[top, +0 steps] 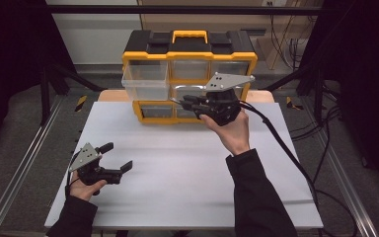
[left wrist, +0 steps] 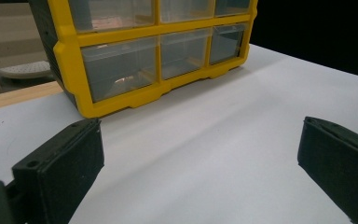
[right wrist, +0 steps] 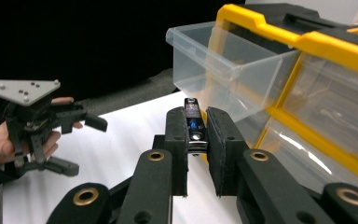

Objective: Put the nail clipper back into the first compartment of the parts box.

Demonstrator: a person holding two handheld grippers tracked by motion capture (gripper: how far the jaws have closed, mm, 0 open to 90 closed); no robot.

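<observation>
A yellow and black parts organizer (top: 189, 74) with a yellow carry handle (top: 190, 34) stands at the far edge of the white bench (top: 177, 173); its front is a grid of clear plastic drawers; the upper-left drawer (top: 145, 81) is pulled out well past the frame, and it looks empty in the high view and in the right gripper view; the lower drawers are closed, and through the lower-left drawer (left wrist: 117, 70) in the left gripper view something small and pale shows faintly, too blurred to name; what the other drawers hold cannot be told; no writing or brand can be read on the organizer.

The right hand-held gripper (right wrist: 196, 135) is raised in front of the organizer's middle row, its jaws pressed onto a small black and silver object (right wrist: 193, 123) with a blue patch on its face; any lettering on it is too small to read; the object sits just beside the pulled-out drawer's lower front corner, not inside it.

The left hand-held gripper (top: 116, 158) rests low at the near left of the bench, well apart from the organizer; its jaws are spread wide with nothing between them but bare bench surface; a grey three-cornered plate (top: 85, 156) tops it, and a hand (top: 85, 189) grips it from below.
</observation>
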